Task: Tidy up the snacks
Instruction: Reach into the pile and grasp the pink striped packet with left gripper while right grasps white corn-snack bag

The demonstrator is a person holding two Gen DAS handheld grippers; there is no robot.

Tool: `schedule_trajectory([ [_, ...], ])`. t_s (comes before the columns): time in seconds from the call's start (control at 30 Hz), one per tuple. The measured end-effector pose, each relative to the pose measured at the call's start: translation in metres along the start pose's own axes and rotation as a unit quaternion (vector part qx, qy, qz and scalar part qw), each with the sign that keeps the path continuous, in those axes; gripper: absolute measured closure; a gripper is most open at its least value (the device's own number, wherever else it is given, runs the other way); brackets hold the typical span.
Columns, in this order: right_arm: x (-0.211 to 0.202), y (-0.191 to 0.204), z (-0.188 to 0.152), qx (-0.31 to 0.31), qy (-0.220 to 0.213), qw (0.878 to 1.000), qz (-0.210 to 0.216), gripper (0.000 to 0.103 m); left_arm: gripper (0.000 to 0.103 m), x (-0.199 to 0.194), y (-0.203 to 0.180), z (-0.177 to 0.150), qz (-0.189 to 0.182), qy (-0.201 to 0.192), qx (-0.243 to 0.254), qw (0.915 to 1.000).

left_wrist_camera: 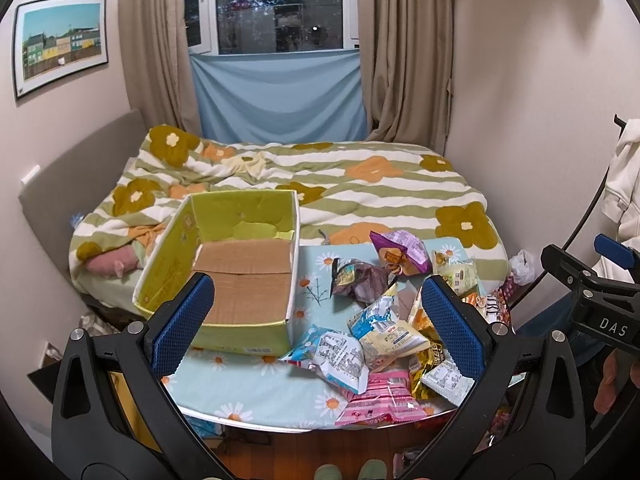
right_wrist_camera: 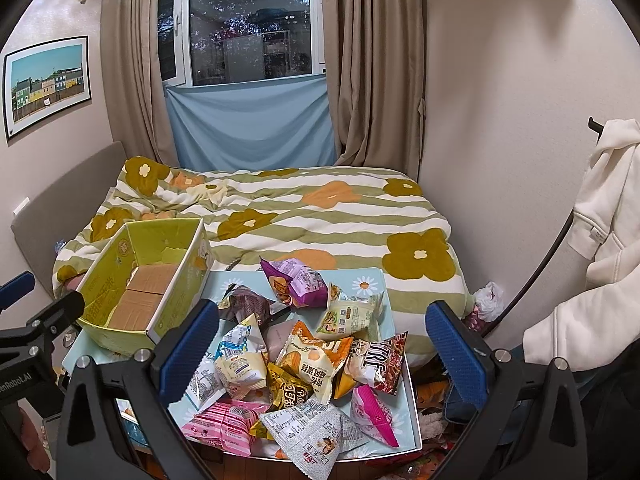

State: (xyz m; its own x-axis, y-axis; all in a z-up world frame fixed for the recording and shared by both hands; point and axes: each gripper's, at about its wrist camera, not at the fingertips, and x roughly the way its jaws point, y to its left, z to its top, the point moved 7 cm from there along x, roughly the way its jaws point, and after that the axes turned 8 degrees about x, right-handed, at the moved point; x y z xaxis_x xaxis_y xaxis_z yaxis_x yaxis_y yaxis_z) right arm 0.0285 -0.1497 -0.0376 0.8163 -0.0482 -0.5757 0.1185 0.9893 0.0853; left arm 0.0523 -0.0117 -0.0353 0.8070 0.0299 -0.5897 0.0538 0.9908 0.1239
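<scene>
Presently, both the left gripper (left_wrist_camera: 318, 322) and right gripper (right_wrist_camera: 322, 342) hover with jaws spread wide and empty above the table (left_wrist_camera: 240, 372), where the snack packets (right_wrist_camera: 304, 356) lie heaped just beside the empty green box (left_wrist_camera: 240, 276).

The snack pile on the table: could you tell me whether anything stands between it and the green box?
Nothing visible does. The snack pile lies right of the open box, with only bare tablecloth between.
</scene>
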Motion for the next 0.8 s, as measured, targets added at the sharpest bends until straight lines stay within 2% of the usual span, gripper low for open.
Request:
schedule_trajectory([
  [0.13,0.001,0.000,-0.001,0.005,0.006,1.000,0.005,0.000,0.000,0.009,0.004,0.000,-0.014,0.021,-0.007,0.9997],
  [0.33,0.015,-0.009,-0.023,0.014,0.037,0.999,0.000,0.000,0.000,0.047,-0.003,-0.038,-0.049,0.085,-0.013,0.9951],
  [0.53,0.045,-0.017,-0.079,-0.009,0.097,0.995,0.031,0.000,0.000,0.087,-0.034,-0.093,-0.061,0.161,-0.021,0.9848],
  [0.8,0.087,-0.018,-0.144,-0.087,0.172,0.977,0.088,0.000,0.000,0.142,-0.080,-0.148,-0.066,0.241,-0.028,0.9679],
])
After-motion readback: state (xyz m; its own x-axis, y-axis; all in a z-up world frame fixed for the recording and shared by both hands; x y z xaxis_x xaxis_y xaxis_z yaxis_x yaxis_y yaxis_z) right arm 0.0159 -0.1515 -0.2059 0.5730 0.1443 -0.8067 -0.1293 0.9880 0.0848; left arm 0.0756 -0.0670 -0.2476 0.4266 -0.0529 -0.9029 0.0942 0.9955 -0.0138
